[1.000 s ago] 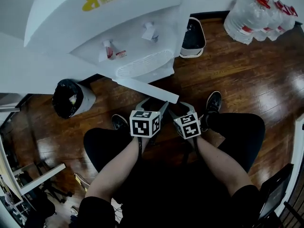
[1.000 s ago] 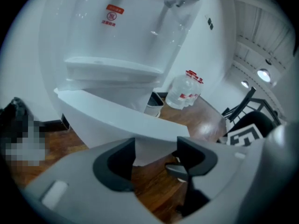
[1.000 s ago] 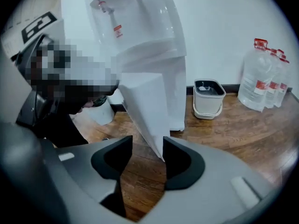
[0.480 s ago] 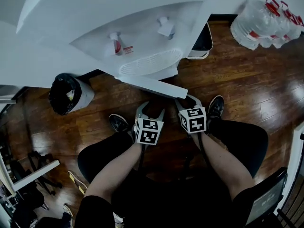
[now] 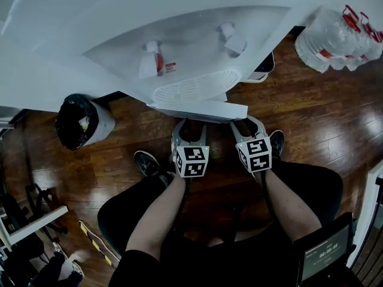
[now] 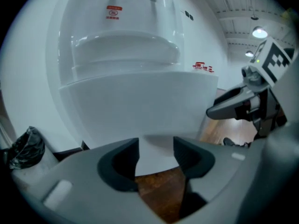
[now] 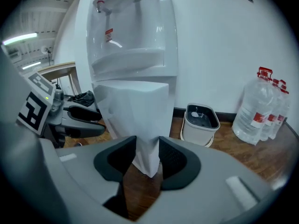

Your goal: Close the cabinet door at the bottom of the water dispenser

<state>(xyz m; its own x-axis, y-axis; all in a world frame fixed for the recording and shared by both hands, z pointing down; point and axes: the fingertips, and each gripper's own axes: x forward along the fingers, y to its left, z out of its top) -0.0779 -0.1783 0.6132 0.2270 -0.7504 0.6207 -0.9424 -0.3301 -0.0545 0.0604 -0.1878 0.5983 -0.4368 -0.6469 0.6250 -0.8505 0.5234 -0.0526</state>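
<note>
1. water dispenser (image 5: 119,17): white moulded plastic, smooth and glossy. A curved recess holds two taps (image 5: 151,58) above a slotted oval drip grille (image 5: 191,87).
2. cabinet door (image 5: 203,109): flat white panel with square corners, at the dispenser's base, standing ajar. In the head view its top edge shows as a narrow slab just below the grille, above both grippers.
3. left gripper (image 5: 191,128): matte grey plastic with dark curved pads and a cube (image 5: 192,160) of black-and-white square markers on its back. The jaws have just been closing yet stand apart. The door's broad face and lower edge lie straight ahead across the gap, and neither pad presses on it.
4. right gripper (image 5: 248,125): same build. The jaws have just been closing, and the door's free upright edge stands between the pads, filling the gap and meeting both – clamped on it.
5. floor (image 5: 311,112): dark, glossy wood planks.
6. bin (image 5: 78,121): round, lined with a crinkled black bag, left of the dispenser.
7. water bottles (image 5: 335,37): clear ribbed plastic with red handles, clustered at the wall on the right.
8. tub (image 7: 201,120): small, white, round-cornered and dark inside — on the floor between dispenser and bottles
</note>
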